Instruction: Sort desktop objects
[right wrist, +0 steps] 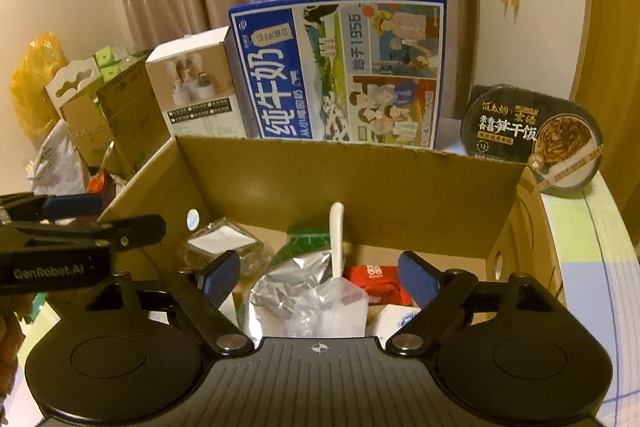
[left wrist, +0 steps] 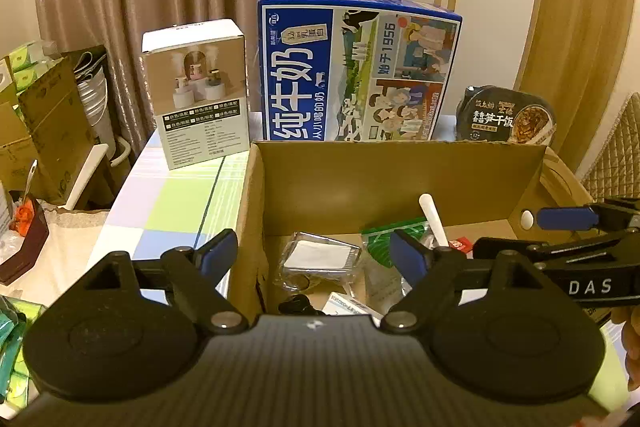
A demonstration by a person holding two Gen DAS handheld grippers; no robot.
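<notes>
**A:** Walk me across the left wrist view, starting at the left edge.

**B:** Upper left of centre I have the white carton (left wrist: 195,95) standing on the checked tablecloth (left wrist: 176,195). Just right of it the blue milk case (left wrist: 356,67) stands upright behind the cardboard box (left wrist: 400,167), and the noodle bowl (left wrist: 506,115) sits at the right. I'd guess the big packages are lined along the back so the box mouth stays free.

**A:** And your grippers?

**B:** My left gripper (left wrist: 316,255) is spread wide with nothing between the fingers, straddling the box's left wall. In the right wrist view my right gripper (right wrist: 320,277) is likewise released and empty, poised above the box.

**A:** Where are the sorted things?

**B:** Low in the frame, inside the box: a clear packet (right wrist: 224,243), a green pouch (right wrist: 308,239), a silver foil bag (right wrist: 288,287), a white stick (right wrist: 337,239) leaning up, and a red packet (right wrist: 376,277). They look dropped in loosely, so I judge the small items are mostly in.
</notes>
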